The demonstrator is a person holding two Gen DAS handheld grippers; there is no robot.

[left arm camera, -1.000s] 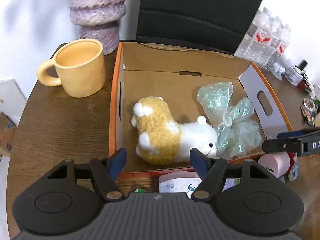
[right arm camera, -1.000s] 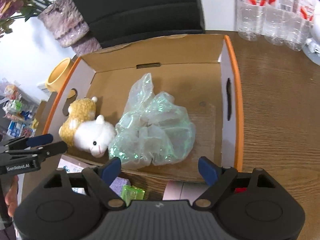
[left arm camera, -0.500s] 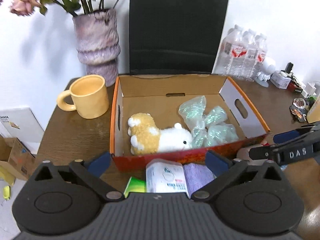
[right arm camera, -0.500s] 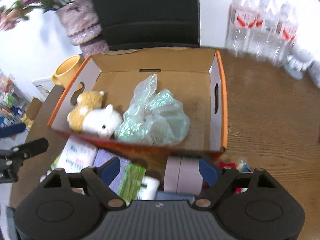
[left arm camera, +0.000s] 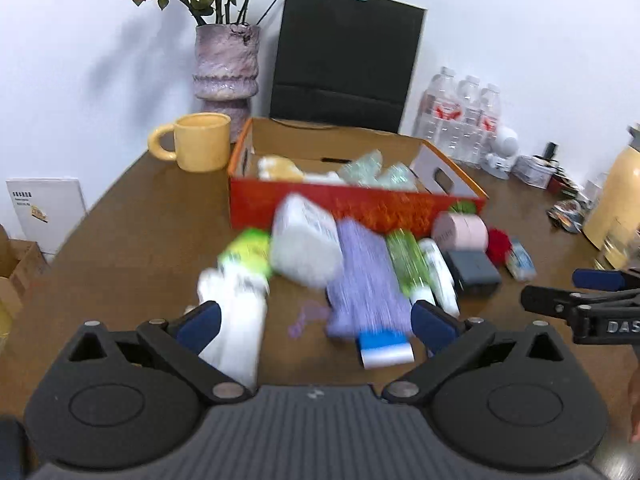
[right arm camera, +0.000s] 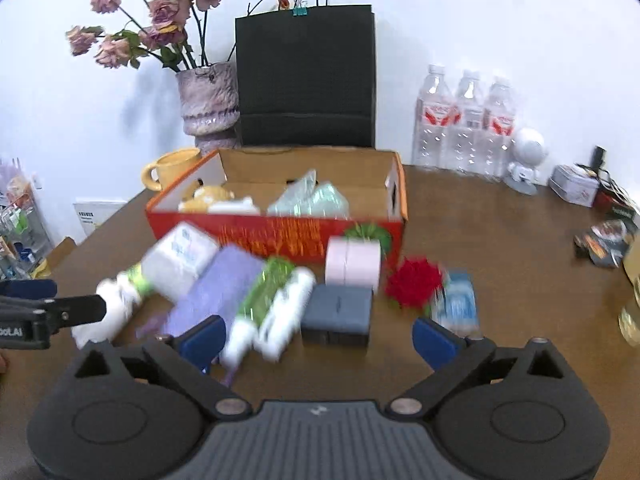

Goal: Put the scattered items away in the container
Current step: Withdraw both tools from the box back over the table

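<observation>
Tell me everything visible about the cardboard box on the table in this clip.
The cardboard box is open-topped, plain brown inside, with an orange-red printed front wall and orange rims. Its end walls have cut-out handle slots. It sits upright on the wooden table, in front of a black paper bag. Inside lie a plush toy and a crumpled clear bag. A pink roll lies close against its front wall.

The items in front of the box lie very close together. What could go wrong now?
1. The purple cloth, green tube and white tube touch, so the open right hand-held gripper may catch two.
2. Tubes could roll.
3. The red pompom could be pushed across the table.
</observation>
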